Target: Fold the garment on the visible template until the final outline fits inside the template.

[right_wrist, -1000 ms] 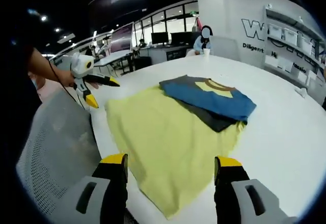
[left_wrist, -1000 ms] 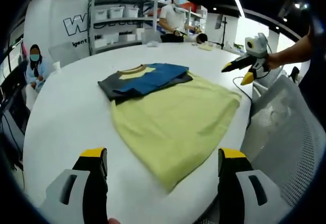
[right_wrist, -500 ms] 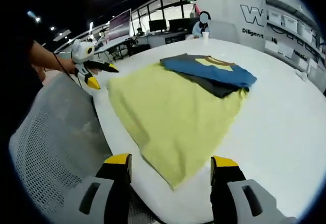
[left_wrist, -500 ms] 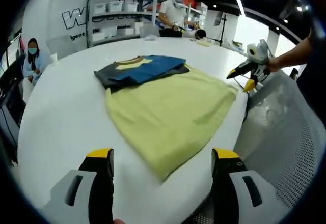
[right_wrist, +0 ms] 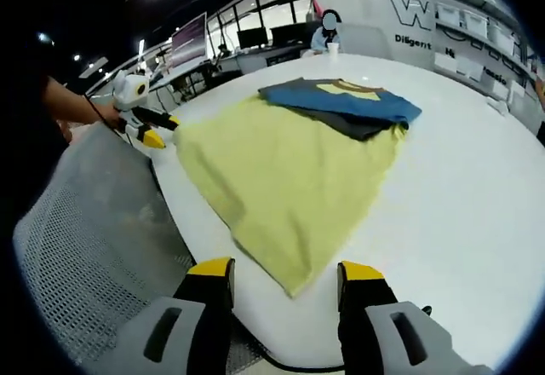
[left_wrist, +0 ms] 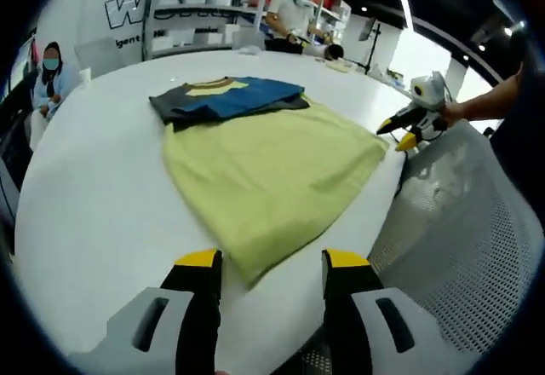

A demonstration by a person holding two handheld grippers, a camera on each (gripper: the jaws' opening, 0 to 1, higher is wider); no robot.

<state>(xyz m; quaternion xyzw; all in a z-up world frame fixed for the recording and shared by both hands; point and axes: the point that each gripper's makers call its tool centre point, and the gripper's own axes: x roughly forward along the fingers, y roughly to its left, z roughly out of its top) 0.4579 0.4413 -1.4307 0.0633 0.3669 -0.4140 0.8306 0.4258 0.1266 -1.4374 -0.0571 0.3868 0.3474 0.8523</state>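
Wall lettering (right_wrist: 415,6) "W…", partly legible

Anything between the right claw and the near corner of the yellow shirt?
Nothing: in the right gripper view only bare white table separates the open right claw from the shirt corner, which points into the gap between its tips.

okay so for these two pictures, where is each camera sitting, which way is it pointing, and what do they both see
Left gripper view: rides on the left gripper, low at the white table edge, facing the yellow garment; its own open jaws show, with the right gripper across the garment.
Right gripper view: rides on the right gripper, facing another corner; open jaws, left gripper beyond.
Shared: the yellow garment, the blue and grey garment and the table.
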